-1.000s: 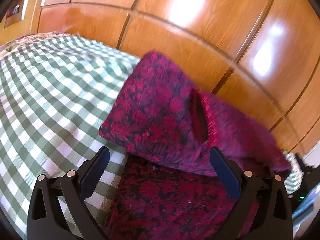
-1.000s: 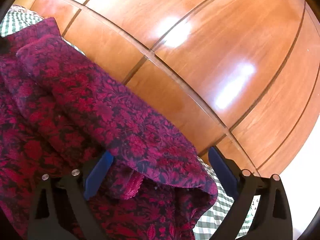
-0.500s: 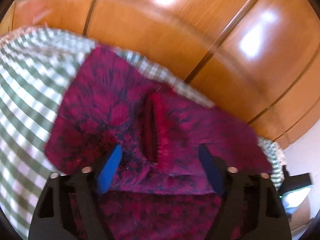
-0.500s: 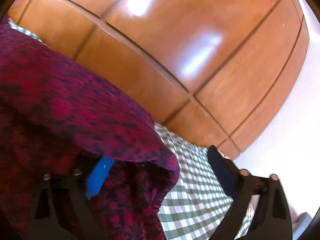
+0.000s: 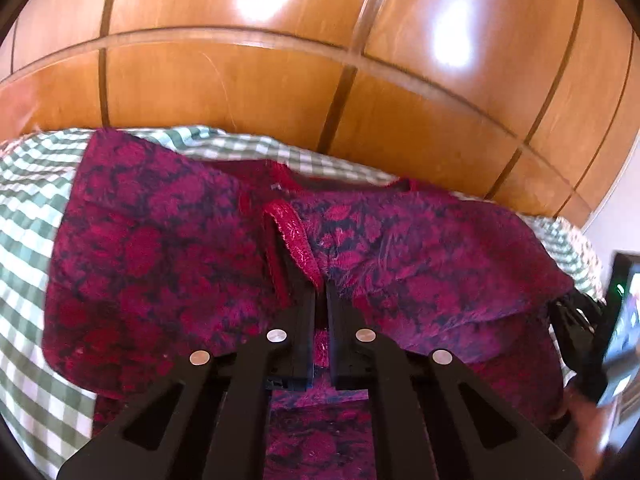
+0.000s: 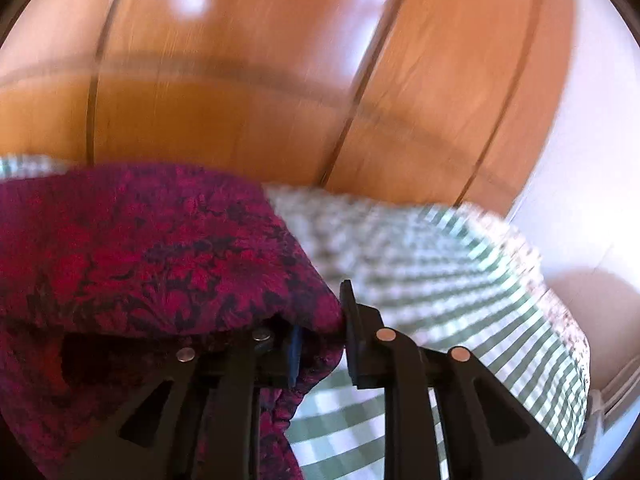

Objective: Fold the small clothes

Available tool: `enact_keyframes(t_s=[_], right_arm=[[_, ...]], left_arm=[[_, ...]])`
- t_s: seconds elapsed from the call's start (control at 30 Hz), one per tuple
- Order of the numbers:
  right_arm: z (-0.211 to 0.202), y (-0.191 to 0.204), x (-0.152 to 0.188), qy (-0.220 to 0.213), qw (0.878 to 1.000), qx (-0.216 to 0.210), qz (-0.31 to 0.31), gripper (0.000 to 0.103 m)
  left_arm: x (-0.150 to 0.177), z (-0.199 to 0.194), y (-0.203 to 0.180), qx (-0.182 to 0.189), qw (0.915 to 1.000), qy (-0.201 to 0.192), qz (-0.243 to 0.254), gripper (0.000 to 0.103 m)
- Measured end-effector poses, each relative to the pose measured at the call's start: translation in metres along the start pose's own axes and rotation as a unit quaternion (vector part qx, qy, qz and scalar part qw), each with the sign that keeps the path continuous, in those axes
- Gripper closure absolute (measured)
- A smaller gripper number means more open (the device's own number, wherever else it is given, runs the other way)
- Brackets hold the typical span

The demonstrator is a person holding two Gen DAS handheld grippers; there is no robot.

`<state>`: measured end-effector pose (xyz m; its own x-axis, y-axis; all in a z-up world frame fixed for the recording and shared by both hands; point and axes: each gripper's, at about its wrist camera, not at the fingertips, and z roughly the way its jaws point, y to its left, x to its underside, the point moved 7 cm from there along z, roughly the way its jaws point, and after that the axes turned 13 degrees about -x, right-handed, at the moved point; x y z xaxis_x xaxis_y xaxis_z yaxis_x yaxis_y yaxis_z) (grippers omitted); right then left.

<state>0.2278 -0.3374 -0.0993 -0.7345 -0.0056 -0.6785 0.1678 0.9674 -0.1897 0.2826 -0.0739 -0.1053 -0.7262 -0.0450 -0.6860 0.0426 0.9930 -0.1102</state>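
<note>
Both grips look set for the next fold: the left hand-held gripper (image 5: 319,300) pinches the red garment (image 5: 168,264) at its trimmed opening, the right hand-held gripper (image 6: 320,344) clamps its corner, cloth lying on the checked bed (image 6: 460,280).

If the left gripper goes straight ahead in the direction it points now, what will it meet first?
The left gripper would first meet the red floral garment it pinches, at the ribbed cuff. Beyond lie the checked sheet and wooden panels, though depth is unclear.
</note>
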Motion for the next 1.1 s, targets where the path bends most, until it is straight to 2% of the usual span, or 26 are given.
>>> enact_keyframes(t_s=[0.07, 0.2, 0.27, 0.3, 0.33, 0.43, 0.5, 0.57, 0.67, 0.73, 0.77, 0.83, 0.9, 1.0, 1.03, 1.1], right_arm=[[0.010, 0.001, 0.004, 0.030, 1.000, -0.004, -0.007, 0.080], [0.009, 0.004, 0.009, 0.028, 0.999, 0.012, -0.017, 0.078], [0.006, 0.008, 0.012, 0.026, 0.999, 0.026, -0.020, 0.064], [0.002, 0.006, 0.014, 0.024, 0.999, 0.030, -0.017, 0.051], [-0.003, 0.004, 0.016, 0.021, 0.999, 0.023, -0.010, 0.039], [-0.022, 0.005, 0.026, 0.006, 0.999, -0.043, 0.020, 0.020], [-0.043, 0.002, 0.030, -0.017, 0.995, -0.088, 0.042, 0.020], [-0.065, -0.003, 0.028, -0.055, 0.992, -0.096, 0.054, 0.020], [-0.103, -0.007, 0.015, -0.133, 0.983, -0.103, 0.066, 0.022], [-0.110, -0.003, 0.005, -0.150, 0.981, -0.111, 0.060, 0.047], [-0.108, 0.001, -0.002, -0.146, 0.981, -0.113, 0.057, 0.052], [-0.093, 0.012, -0.012, -0.123, 0.979, -0.148, 0.063, 0.069], [-0.067, 0.018, -0.013, -0.083, 0.979, -0.170, 0.081, 0.076], [-0.031, 0.012, 0.010, -0.010, 0.977, -0.174, 0.123, 0.082], [-0.027, 0.006, 0.019, 0.000, 0.974, -0.178, 0.141, 0.082], [-0.033, -0.006, 0.028, -0.012, 0.968, -0.177, 0.176, 0.082]], left_arm=[[0.006, 0.008, 0.006, 0.025, 0.9994, 0.007, -0.025, 0.099], [0.010, 0.007, 0.016, 0.061, 0.9965, 0.005, -0.057, 0.099], [0.012, 0.005, 0.016, 0.066, 0.9960, -0.002, -0.060, 0.099], [0.012, 0.004, 0.017, 0.068, 0.9958, -0.003, -0.062, 0.099], [0.012, 0.002, 0.018, 0.070, 0.9956, -0.004, -0.063, 0.099], [0.014, 0.001, 0.020, 0.076, 0.9948, -0.006, -0.067, 0.099], [0.018, -0.002, 0.023, 0.077, 0.9947, -0.007, -0.068, 0.099], [0.017, -0.002, 0.021, 0.078, 0.9946, -0.008, -0.068, 0.099], [0.020, -0.005, 0.025, 0.079, 0.9944, -0.009, -0.070, 0.099], [0.020, -0.005, 0.026, 0.080, 0.9943, -0.009, -0.070, 0.099], [0.020, -0.005, 0.025, 0.080, 0.9943, -0.010, -0.071, 0.099], [0.020, -0.005, 0.025, 0.079, 0.9942, -0.010, -0.071, 0.099], [0.020, -0.005, 0.025, 0.080, 0.9941, -0.010, -0.072, 0.099], [0.021, -0.009, 0.028, 0.087, 0.9930, -0.015, -0.079, 0.099], [0.022, -0.014, 0.029, 0.093, 0.9921, -0.022, -0.081, 0.099], [0.026, -0.021, 0.031, 0.107, 0.9902, -0.029, -0.085, 0.099]])
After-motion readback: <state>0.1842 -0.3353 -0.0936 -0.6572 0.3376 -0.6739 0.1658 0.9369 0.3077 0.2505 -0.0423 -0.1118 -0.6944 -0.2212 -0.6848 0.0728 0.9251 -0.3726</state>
